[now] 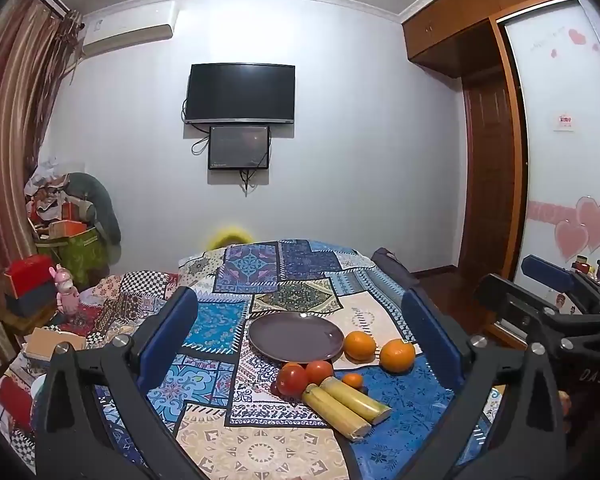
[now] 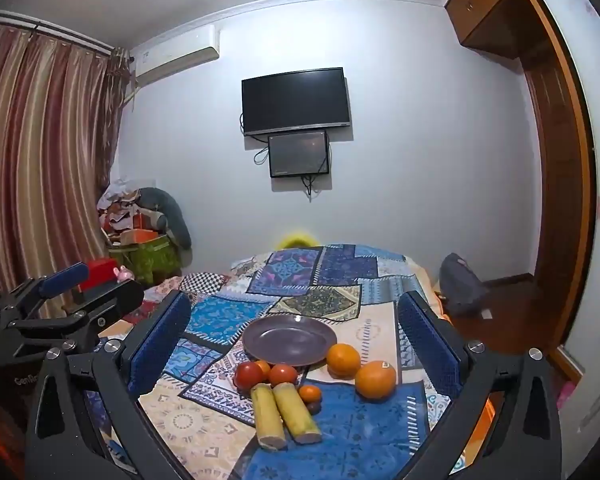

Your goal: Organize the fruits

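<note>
A grey-purple plate (image 1: 296,338) (image 2: 289,339) lies empty on a patchwork cloth. In front of it lie two oranges (image 1: 397,355) (image 2: 375,379), two tomatoes (image 1: 292,379) (image 2: 249,375), a small tangerine (image 1: 353,380) (image 2: 310,393) and two yellow sugarcane pieces (image 1: 336,412) (image 2: 296,412). My left gripper (image 1: 300,332) is open and empty, held above and short of the fruit. My right gripper (image 2: 296,336) is also open and empty, held beside the left one, and shows at the right edge of the left wrist view (image 1: 548,304).
The cloth-covered table (image 1: 260,452) stands in a bedroom. A dark bag (image 2: 460,288) sits at its far right. Boxes and clutter (image 1: 60,248) pile up at the left by striped curtains. A wardrobe (image 1: 492,168) stands at the right.
</note>
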